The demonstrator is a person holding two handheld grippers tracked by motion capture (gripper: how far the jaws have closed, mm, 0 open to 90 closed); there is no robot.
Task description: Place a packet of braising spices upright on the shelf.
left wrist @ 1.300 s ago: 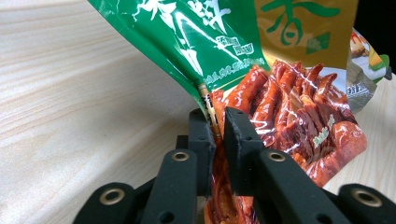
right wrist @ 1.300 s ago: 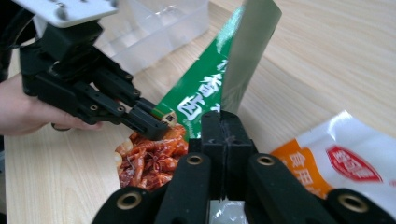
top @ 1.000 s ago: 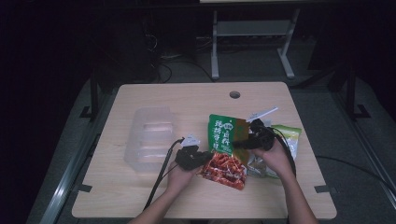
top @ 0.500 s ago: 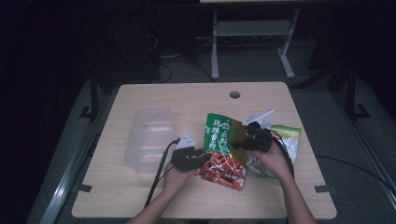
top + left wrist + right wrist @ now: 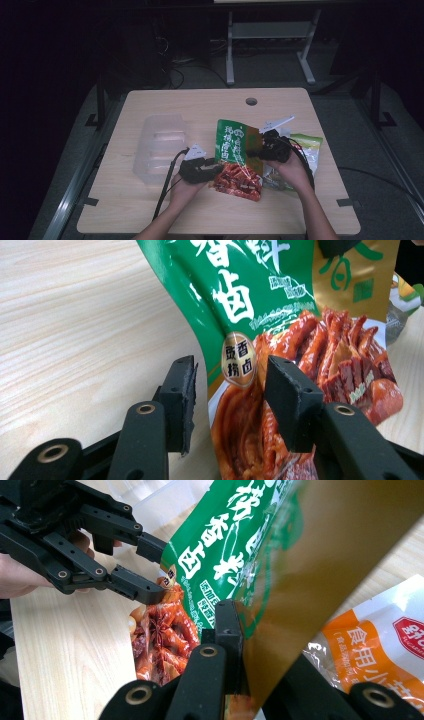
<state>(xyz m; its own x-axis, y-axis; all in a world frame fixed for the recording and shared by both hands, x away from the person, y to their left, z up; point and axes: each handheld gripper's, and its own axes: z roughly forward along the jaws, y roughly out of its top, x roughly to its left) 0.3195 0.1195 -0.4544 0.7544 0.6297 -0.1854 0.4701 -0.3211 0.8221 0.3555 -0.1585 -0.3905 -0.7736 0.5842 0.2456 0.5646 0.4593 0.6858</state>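
A snack packet [image 5: 232, 142], green on top with red meat printed below, stands tilted up off the table [image 5: 200, 110] at centre right. My right gripper [image 5: 257, 152] is shut on the packet's [image 5: 225, 540] gold right edge, jaws [image 5: 250, 625] clamped flat on it. My left gripper [image 5: 212, 167] is at the packet's lower left edge. Its jaws have just been opening and now stand open [image 5: 230, 385], with the edge of the packet [image 5: 240, 300] between them and a gap at the left pad [image 5: 182, 395]. The right gripper view also shows the left gripper [image 5: 155, 572].
A clear plastic container [image 5: 160, 147] sits left of my left hand. Another packet [image 5: 305, 150], orange, white and green, lies under my right hand and also appears in the right gripper view [image 5: 380, 645]. A cable hole [image 5: 251, 101] is near the table's far edge.
My left gripper's jaws have spread apart from the packet's lower edge. The right gripper has stayed on the packet's right side, and neither hand has shifted much.
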